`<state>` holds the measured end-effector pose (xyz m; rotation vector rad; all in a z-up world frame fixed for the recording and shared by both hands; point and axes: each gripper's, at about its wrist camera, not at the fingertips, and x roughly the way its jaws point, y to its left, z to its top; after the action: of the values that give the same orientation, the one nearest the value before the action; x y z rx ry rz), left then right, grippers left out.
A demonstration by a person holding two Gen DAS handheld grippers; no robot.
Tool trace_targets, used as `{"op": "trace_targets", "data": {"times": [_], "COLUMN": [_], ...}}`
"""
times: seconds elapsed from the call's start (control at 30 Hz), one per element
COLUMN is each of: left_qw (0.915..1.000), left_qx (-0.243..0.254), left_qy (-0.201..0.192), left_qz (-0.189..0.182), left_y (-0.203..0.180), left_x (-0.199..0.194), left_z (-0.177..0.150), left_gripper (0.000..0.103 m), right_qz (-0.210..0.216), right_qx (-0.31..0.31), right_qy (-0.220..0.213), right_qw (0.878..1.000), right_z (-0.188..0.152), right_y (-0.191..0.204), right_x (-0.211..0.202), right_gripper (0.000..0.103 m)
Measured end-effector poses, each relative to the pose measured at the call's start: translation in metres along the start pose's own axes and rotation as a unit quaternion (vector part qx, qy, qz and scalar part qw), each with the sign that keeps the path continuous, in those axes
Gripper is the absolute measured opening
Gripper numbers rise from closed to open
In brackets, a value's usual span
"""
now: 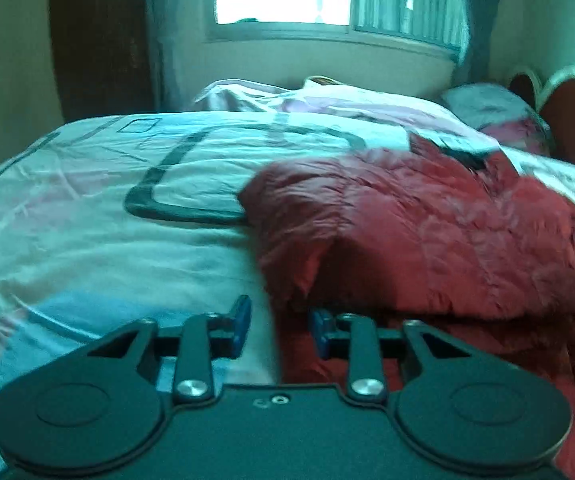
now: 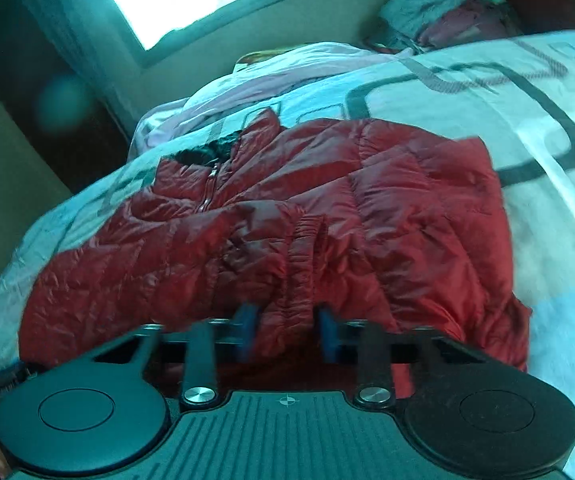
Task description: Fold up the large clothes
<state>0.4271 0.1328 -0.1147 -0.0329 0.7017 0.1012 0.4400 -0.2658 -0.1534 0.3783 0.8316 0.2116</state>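
Jaws: left gripper (image 1: 277,326) part open at jacket (image 2: 287,216) edge, nothing pinched; right gripper (image 2: 287,330) straddles hem, grip unclear. Jacket lies on bed (image 1: 87,240). Pinch both hem corners fully before lifting.

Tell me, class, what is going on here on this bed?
A person is folding a red puffer jacket spread on a bed's patterned duvet, using handheld tongs in each hand. The right tongs sit at the jacket's near edge with a bunched fold of fabric between the blue pads; whether they pinch it is unclear. The left tongs are at the jacket's left edge, with a gap showing between the pads. The jacket still lies crumpled, not neatly folded.
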Motion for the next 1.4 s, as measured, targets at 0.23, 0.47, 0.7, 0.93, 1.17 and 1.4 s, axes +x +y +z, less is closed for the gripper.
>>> {"op": "trace_targets", "data": {"times": [0.23,0.47,0.7,0.93,1.17,1.4], "left_qw": [0.9981,0.9984,0.9974,0.9999,0.9982,0.9939], "left_qx": [-0.054,0.011,0.051,0.009,-0.059,-0.069], "left_qy": [0.021,0.019,0.025,0.0,0.008,-0.051], "left_qz": [-0.02,-0.051,-0.045,-0.008,0.007,-0.07], "left_y": [0.042,0.02,0.002,0.006,0.032,0.037], "left_x": [-0.001,-0.012,0.01,0.019,0.017,-0.019], "left_z": [-0.005,-0.016,-0.009,0.004,-0.005,0.007], "left_gripper": [0.018,0.027,0.027,0.026,0.022,0.042], "right_qz": [-0.012,-0.063,-0.071,-0.058,-0.089,-0.109], "right_qx": [-0.099,-0.044,-0.017,-0.012,-0.03,-0.023], "right_qy": [-0.107,-0.052,-0.012,-0.039,-0.014,-0.044], "right_qw": [0.989,0.996,0.997,0.997,0.996,0.993], "right_z": [0.008,-0.015,-0.022,-0.007,-0.022,-0.03], "right_y": [0.033,0.008,-0.002,0.009,0.003,-0.003], "right_x": [-0.067,-0.04,-0.023,-0.036,-0.028,-0.036], "right_gripper": [0.017,0.017,0.017,0.017,0.017,0.023]}}
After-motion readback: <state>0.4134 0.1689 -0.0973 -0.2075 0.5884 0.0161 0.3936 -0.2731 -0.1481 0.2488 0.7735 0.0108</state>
